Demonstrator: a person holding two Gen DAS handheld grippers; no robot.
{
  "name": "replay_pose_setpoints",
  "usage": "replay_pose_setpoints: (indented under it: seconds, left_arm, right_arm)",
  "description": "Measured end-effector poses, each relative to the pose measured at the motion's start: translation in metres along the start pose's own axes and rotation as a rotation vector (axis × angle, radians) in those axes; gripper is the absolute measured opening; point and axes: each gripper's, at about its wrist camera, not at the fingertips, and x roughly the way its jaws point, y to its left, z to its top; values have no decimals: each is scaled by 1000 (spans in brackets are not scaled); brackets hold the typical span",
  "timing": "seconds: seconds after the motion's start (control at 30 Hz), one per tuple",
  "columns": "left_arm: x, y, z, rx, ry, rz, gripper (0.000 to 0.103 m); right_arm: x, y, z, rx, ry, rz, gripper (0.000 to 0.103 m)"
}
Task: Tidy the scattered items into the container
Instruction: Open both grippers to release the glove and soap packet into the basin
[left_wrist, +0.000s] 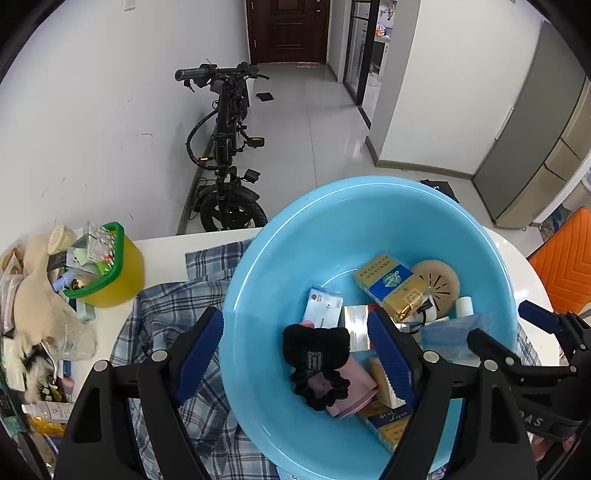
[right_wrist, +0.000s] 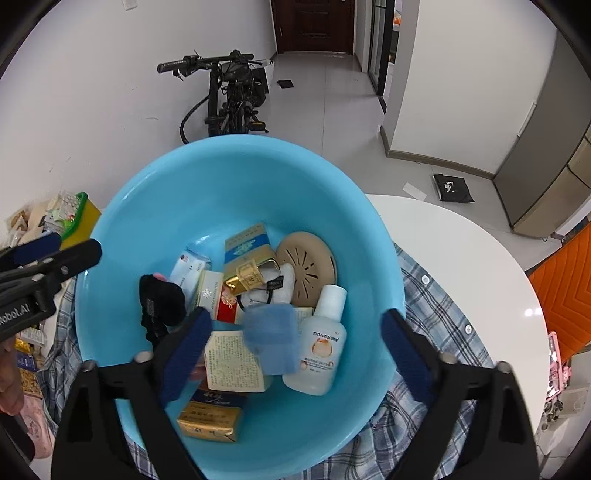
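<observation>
One blue plastic basin (right_wrist: 207, 192), round and glossy, is seen on a plaid cloth (right_wrist: 443, 321) spread over the white round table (right_wrist: 461, 240). Counted inside the basin: one white squeeze bottle (right_wrist: 319, 347) at its right side, one tan slotted disc (right_wrist: 306, 266) toward its far wall, one black scrunchie (left_wrist: 321, 384) at its left side, one gold-and-blue carton (right_wrist: 245, 254) near its centre, plus several more small boxes, count not certain. One small translucent blue packet (right_wrist: 271, 339), blurred, is seen between the spread pads of the right gripper (right_wrist: 295, 350) above the basin floor; no pad is touching it, so it counts as released. The left gripper (left_wrist: 295, 354) is spread moderately wide over the basin's near-left rim, nothing gripped. One yellow bin with green rim (left_wrist: 110, 273), stuffed with packets, stands left of the basin.
</observation>
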Motion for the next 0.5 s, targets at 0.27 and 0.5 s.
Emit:
replay_pose_setpoints:
  seconds: [0.27, 0.5]
  left_arm:
    - [1, 5, -3, 3, 5, 19, 82]
    - [-12, 8, -4, 1, -60, 16, 82]
  right_arm:
    - [-1, -1, 2, -5, -12, -26, 94]
    - [-9, -5, 2, 3, -74, -40, 94]
